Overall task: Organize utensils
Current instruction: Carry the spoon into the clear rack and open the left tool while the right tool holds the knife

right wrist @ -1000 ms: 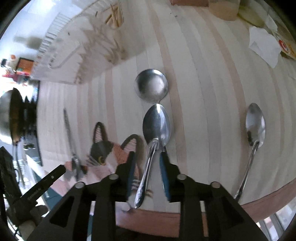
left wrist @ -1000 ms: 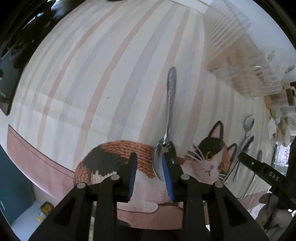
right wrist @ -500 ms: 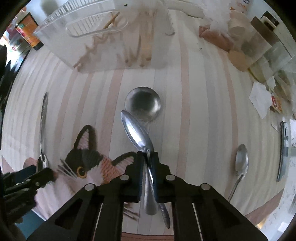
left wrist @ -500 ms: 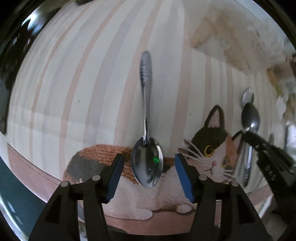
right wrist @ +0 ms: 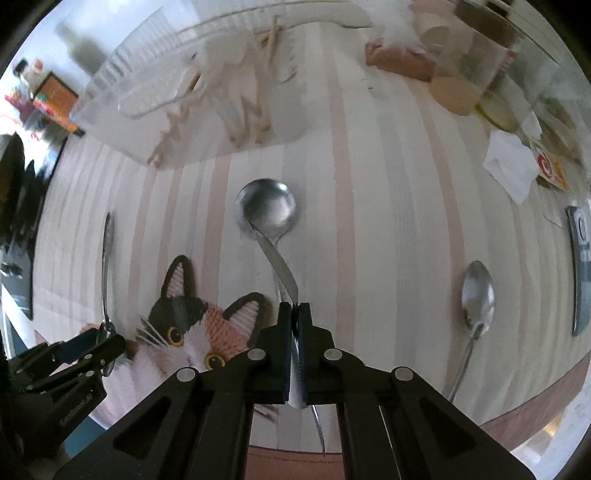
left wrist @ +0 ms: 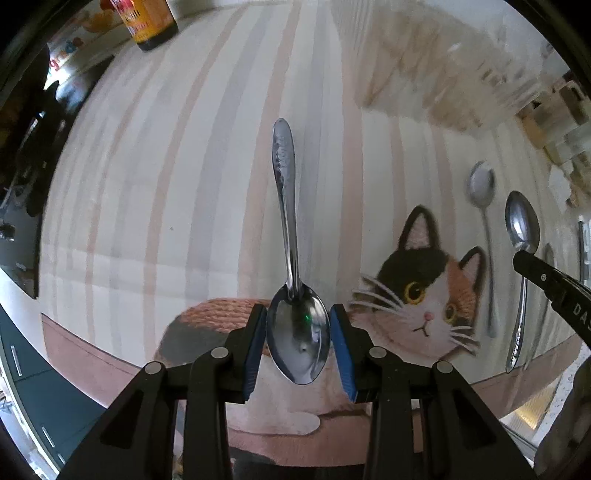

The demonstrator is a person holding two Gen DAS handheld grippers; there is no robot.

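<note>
In the left wrist view a steel spoon (left wrist: 291,258) lies on the striped cat-print tablecloth (left wrist: 166,155), handle pointing away. My left gripper (left wrist: 298,332) is open, its blue pads on either side of the spoon's bowl. In the right wrist view my right gripper (right wrist: 294,328) is shut on the handle of a second spoon (right wrist: 280,269), turned on edge and lifted above a round-bowled ladle spoon (right wrist: 266,208) on the cloth. A clear plastic utensil bin (right wrist: 207,92) holding chopsticks stands at the back.
Another spoon (right wrist: 474,306) lies at the right of the cloth. Jars, a paper napkin (right wrist: 511,170) and packets crowd the back right. A dark bottle (left wrist: 147,18) stands at the far left. The table edge runs close below both grippers.
My left gripper's jaws narrowed around the spoon's bowl after opening wide. My right gripper closed on its spoon's handle, lifted it and turned it on edge.
</note>
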